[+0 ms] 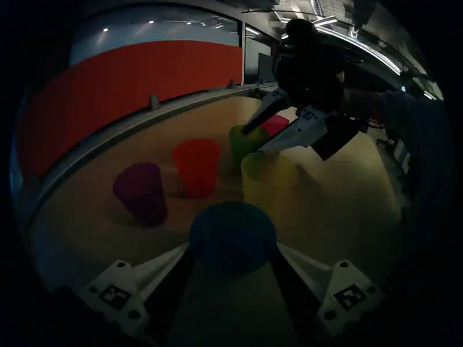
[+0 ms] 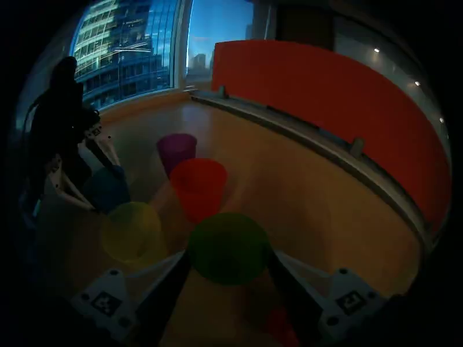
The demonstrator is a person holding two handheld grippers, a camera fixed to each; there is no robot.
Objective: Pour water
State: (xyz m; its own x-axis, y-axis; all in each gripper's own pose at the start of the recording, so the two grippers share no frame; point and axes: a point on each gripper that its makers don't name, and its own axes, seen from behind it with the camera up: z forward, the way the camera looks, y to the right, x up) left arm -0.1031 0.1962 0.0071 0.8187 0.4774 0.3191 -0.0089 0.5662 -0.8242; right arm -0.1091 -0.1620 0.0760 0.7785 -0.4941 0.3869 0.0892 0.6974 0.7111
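Note:
A blue cup (image 1: 231, 231) sits upright between the fingers of my left gripper (image 1: 231, 248), which is shut on its sides. My right gripper (image 2: 229, 254) is shut on a green cup (image 2: 228, 243), also upright. In the left gripper view the right gripper (image 1: 254, 140) holds the green cup (image 1: 243, 144) beyond a yellow cup (image 1: 269, 179). In the right gripper view the left gripper (image 2: 98, 176) holds the blue cup (image 2: 107, 188) at the left. I cannot tell whether any cup holds water.
On the wooden table (image 1: 347, 196) stand a red cup (image 1: 197, 165), a purple cup (image 1: 142, 194) and a pink cup (image 1: 275, 122). A red wall panel (image 1: 133, 81) and a rail run along the table's far edge. Windows (image 2: 127, 52) lie beyond.

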